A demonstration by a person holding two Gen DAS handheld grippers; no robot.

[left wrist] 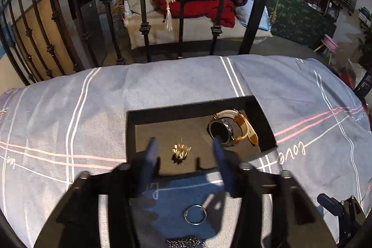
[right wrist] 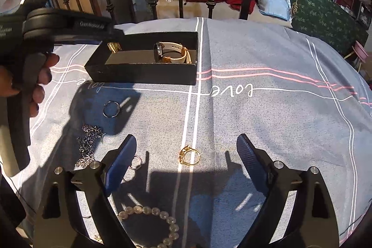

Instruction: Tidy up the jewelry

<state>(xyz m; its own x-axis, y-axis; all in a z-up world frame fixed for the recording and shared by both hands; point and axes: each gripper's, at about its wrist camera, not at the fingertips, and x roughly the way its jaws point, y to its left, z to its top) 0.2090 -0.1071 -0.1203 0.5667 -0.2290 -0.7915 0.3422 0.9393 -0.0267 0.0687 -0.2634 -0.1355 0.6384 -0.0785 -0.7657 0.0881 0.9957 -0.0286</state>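
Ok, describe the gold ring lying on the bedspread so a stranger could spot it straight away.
Find the black box on the grey-blue bedspread. Come toward the open right gripper: the gold ring lies between its fingers, beside a white stripe. It is the only gold piece outside the box; the pearl bracelet and steel ring are pale.

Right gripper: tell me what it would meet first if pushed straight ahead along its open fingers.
Most likely the gold ring, lying on the blue-grey bedspread between the fingers of the right gripper, which is open. Depth is uncertain; pointing higher, it could pass over it.
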